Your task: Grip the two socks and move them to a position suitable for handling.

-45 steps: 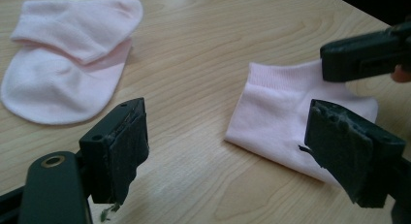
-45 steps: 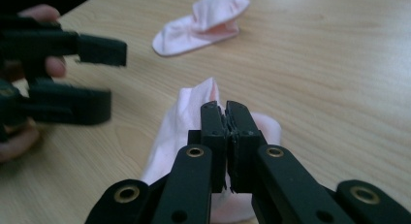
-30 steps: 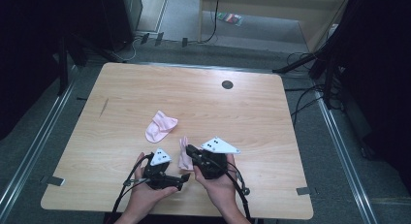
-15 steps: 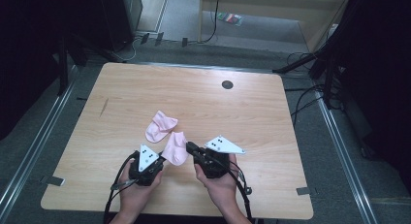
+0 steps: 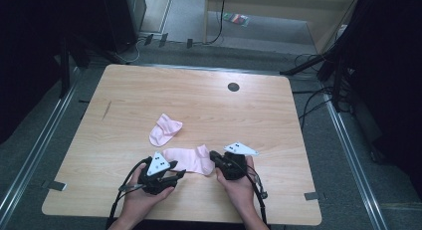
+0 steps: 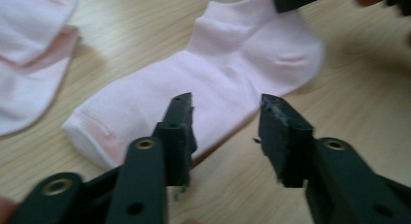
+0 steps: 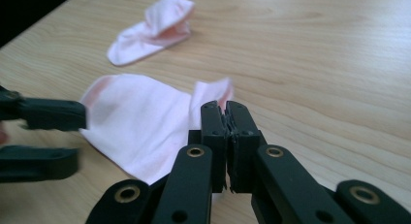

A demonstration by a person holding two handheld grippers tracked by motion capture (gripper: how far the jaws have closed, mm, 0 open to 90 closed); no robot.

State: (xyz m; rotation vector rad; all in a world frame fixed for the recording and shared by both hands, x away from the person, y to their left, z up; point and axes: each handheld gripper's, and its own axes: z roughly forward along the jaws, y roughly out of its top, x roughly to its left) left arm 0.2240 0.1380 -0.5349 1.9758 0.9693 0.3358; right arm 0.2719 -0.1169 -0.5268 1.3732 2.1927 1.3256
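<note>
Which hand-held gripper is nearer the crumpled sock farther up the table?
Left. The left hand-held gripper sits just below the crumpled sock; the right hand-held gripper lies farther off, beside the flat sock.

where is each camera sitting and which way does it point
High view: above the person's side, looking forward and down on the table; both forearms, left gripper and right gripper show.
Left gripper view: rides the left gripper, facing the flat sock past its parted jaws, which have just been opening.
Right gripper view: rides the right gripper, jaws shut on that sock's edge.
All share the flat sock and the crumpled sock.
</note>
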